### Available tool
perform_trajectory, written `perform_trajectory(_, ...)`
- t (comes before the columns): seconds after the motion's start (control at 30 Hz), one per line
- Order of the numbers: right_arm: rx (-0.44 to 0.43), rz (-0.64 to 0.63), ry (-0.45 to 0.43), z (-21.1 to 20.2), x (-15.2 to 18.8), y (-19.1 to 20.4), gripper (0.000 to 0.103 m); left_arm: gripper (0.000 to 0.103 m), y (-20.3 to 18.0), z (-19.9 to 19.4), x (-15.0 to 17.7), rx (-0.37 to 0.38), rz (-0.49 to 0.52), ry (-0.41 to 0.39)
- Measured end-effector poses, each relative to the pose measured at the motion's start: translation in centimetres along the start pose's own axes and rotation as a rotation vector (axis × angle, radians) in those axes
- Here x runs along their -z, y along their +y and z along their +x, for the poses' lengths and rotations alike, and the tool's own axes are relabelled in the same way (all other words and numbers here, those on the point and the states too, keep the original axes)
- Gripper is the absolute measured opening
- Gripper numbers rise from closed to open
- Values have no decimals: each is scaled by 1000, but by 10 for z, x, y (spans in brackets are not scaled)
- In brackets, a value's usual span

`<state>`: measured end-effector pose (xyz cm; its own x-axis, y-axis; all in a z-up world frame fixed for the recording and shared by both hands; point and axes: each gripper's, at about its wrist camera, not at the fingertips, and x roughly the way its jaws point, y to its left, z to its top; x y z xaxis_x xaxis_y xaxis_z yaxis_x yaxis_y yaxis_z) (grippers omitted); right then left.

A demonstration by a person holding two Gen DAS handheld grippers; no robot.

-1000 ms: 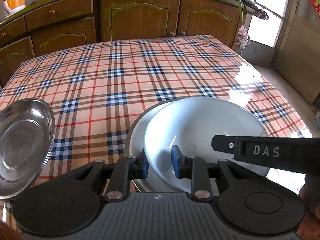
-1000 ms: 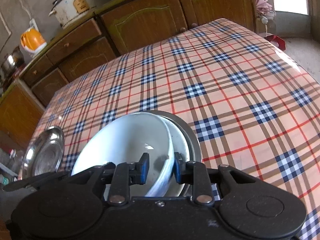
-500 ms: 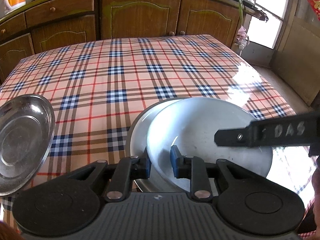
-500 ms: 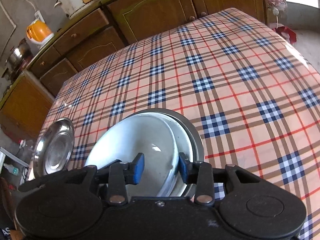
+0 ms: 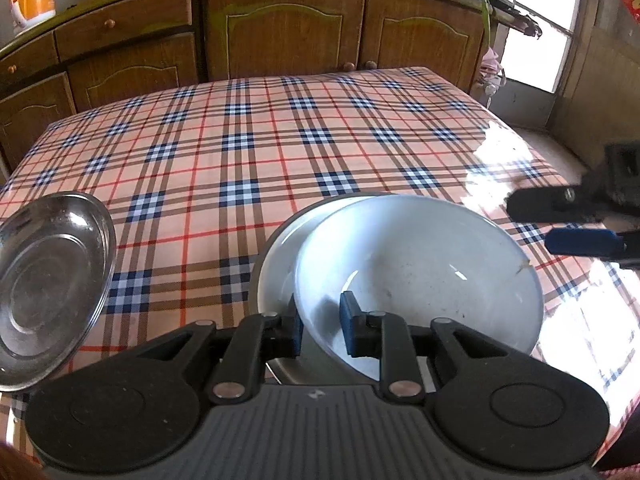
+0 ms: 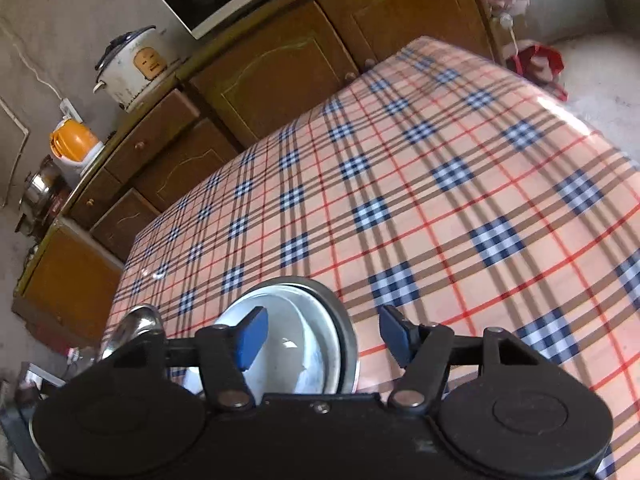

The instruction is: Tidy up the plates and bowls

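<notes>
- We have the white bowl (image 5: 420,264) sitting tilted inside a larger steel-rimmed white plate (image 5: 276,256), near the front edge of the table with the plaid tablecloth (image 5: 280,152); the bowl leans toward the right side of the plate and is not yet centred in it.
- Our left gripper (image 5: 320,330) pinches the bowl's near rim, one blue pad inside the wall and one outside.
- Our right gripper (image 6: 320,338) has just been opening; its jaws stand spread, and nothing sits between them. The bowl lies below and to the left of them.
- We judge the bowl to be ceramic or enamel: stiff, smooth and glossy, so it can slide in the pads and may chip if it knocks the plate.
- A single rim pinch carries its weight off-centre, so we expect it to swing or twist; we hold it low and set it down gently.
- The thin upright rim is the best place to take hold, since the curved wall gives the pads no flat face.
- A stainless steel plate (image 5: 48,288) lies apart at the left front of the table. We judge it light, stiff and slick, best taken by its raised lip.
</notes>
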<state>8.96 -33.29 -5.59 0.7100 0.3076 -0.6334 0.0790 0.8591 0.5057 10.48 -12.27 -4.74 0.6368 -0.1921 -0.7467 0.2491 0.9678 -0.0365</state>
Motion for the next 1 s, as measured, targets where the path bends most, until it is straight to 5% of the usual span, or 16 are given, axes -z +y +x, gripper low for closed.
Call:
perform_trajectory(0.07, -4, -30, -15, 0, 4, 3, 76, 29, 0, -3, -1, 5, -5, -12)
perform_trajectory(0.3, 40, -157, -186, -14, 27, 16, 77, 72, 3, -24, -6, 17, -9, -69)
perform_trajectory(0.4, 87, -187, -167, -14, 31, 19, 82, 83, 8, -31, -4, -4, -32, -72)
perform_trajectory(0.67, 50, -147, -85, -10, 43, 5, 81, 89, 36, -42, 6, -76, -112, -69)
perform_trajectory(0.87, 24, -141, -116, -21, 45, 7, 81, 90, 45, -50, 10, -89, -113, -72)
perform_trajectory(1.0, 134, -191, -93, -21, 50, 5, 81, 90, 52, -47, 11, -104, -138, -65)
